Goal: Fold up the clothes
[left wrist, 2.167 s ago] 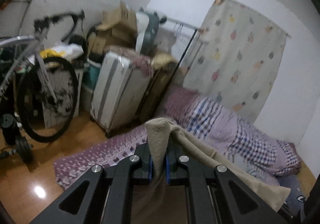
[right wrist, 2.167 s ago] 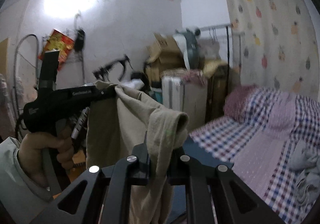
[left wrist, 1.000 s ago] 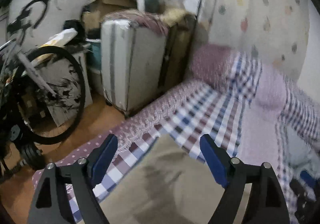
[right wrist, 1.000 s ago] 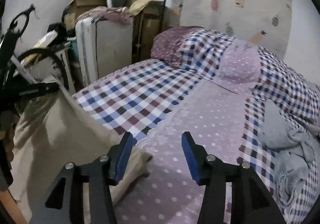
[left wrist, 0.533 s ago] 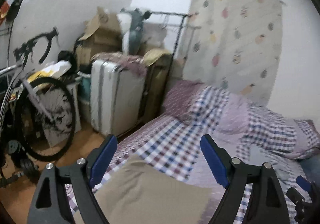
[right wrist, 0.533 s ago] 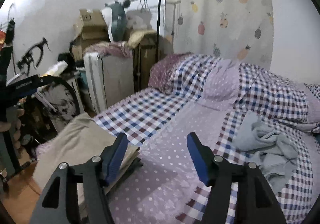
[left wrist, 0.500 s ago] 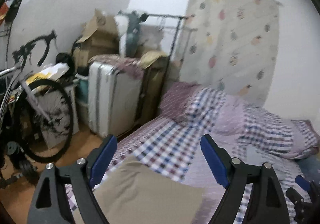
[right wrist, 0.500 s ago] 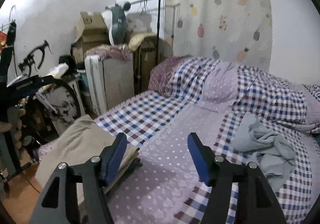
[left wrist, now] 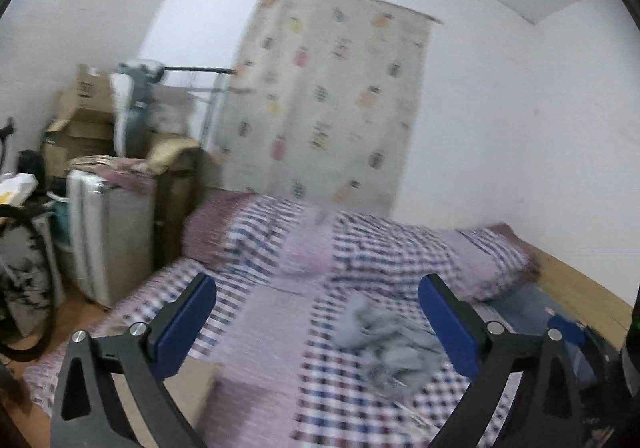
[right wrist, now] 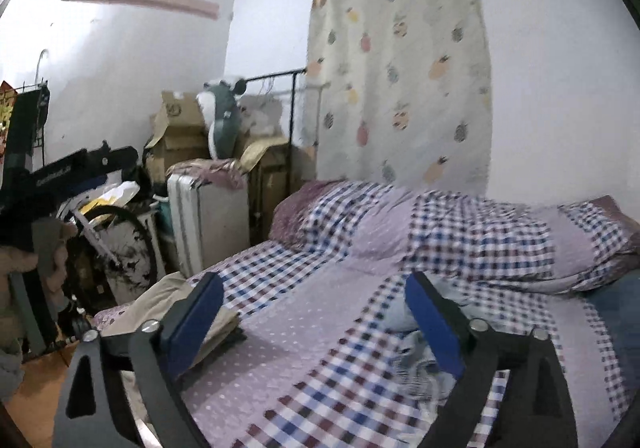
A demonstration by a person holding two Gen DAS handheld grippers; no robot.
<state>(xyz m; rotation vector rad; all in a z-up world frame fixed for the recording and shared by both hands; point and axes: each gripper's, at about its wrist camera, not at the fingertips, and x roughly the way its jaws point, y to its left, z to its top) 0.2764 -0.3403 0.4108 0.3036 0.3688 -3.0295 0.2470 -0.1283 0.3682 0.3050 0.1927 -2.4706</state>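
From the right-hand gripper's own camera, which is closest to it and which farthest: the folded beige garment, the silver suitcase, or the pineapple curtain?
Seen from the right gripper, whose jaws are opening with nothing between them:
1. Folded beige garment: just behind the left finger, on the bed's near corner.
2. Silver suitcase: farther back on the left, standing beside the bed.
3. Pineapple curtain: farthest, hanging on the back wall behind the bed.

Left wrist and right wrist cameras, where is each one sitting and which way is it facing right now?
Left wrist: rides the left gripper, facing across the checked bed toward the curtain; own fingers show, jaws opening, nothing between.
Right wrist: rides the right gripper, facing the same way; own fingers show, jaws opening on nothing, the person's hand at left.
Shared: bed, curtain, suitcase, beige folded garment, grey clothes.
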